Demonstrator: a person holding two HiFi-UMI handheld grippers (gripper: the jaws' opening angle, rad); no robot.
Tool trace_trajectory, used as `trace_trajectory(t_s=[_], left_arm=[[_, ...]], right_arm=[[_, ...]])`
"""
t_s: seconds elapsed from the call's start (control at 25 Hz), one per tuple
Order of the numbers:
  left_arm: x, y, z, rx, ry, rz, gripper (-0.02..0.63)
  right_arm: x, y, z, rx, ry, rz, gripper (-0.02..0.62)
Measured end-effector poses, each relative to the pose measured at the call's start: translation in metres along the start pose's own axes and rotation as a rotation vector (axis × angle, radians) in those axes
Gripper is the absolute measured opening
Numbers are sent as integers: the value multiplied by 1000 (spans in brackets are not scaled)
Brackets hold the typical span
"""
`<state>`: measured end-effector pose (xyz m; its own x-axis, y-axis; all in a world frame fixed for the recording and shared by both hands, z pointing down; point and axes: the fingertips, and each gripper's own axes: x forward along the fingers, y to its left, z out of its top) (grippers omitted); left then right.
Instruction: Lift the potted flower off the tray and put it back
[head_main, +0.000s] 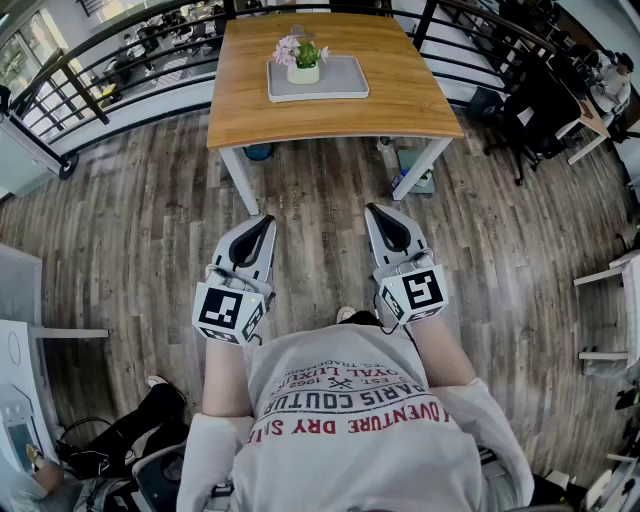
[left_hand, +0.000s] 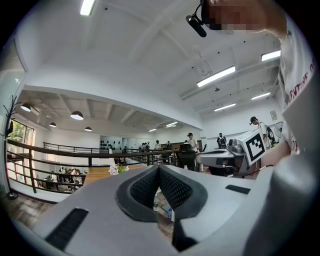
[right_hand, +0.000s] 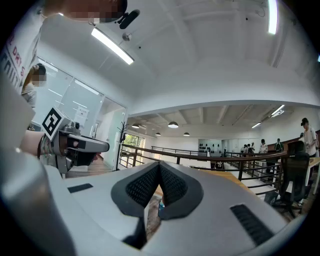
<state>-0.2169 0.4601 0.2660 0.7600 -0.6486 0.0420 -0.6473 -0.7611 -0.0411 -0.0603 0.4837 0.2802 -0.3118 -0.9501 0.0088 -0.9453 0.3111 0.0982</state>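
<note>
Potted flower (head_main: 303, 60): a small cream-white pot with pale pink blossoms bunched toward its 9 o'clock side and green leaves toward 3 o'clock. It stands on a flat grey rectangular tray (head_main: 340, 86), in the tray's 10 o'clock part, with bare tray surface spreading away to 3 and 5 o'clock. The tray lies on a light-brown wooden bench with white legs (head_main: 330, 120), toward the bench's far half, at 12 o'clock from the person and well apart from both tools. Count: one potted flower, one tray, one bench, two grippers, and one cube with square black-and-white markers on each gripper. The plant stands upright, its long axis vertical, pot base flat on the tray and blooms pointing up. In the head view the grey left gripper (head_main: 266, 219) and the grey right gripper (head_main: 372, 209) are held side by side over the brown wood-plank floor (head_main: 140, 230), noses aimed toward 12 o'clock at the bench. The left gripper view shows its jaws closed, the dark ribbed pads (left_hand: 175, 187) meeting at the tip with nothing between them; the blossoms show small in the distance at 10 o'clock of the jaw tip. The right gripper view likewise shows jaws closed on nothing, tips together, facing the bench edge.
</note>
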Motion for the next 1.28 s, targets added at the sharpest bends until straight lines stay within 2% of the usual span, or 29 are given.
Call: trace_trajectory(t_s=[0.32, 0.6, 0.68, 0.72, 0.8, 0.92, 1.04, 1.28], left_arm=[[0, 3, -5, -9, 0, -2, 12], [3, 6, -5, -9, 6, -11, 12], [5, 8, -7, -12, 8, -10, 12], [5, 10, -8, -14, 11, -10, 12], [7, 14, -9, -18, 14, -8, 12], [11, 24, -10, -26, 14, -3, 12], [16, 35, -10, -35, 8, 12, 12], [40, 54, -21, -49, 9, 36, 12]], right_arm=[[5, 9, -5, -1, -2, 40, 26], [10, 8, -8, 99, -35, 38, 28], [13, 9, -6, 90, -58, 60, 40], [16, 9, -5, 74, -64, 69, 95], [25, 7, -3, 37, -61, 69, 338], [37, -4, 0, 16, -60, 16, 437], [48, -14, 2, 17, -61, -16, 459], [79, -30, -10, 28, -34, 17, 459]])
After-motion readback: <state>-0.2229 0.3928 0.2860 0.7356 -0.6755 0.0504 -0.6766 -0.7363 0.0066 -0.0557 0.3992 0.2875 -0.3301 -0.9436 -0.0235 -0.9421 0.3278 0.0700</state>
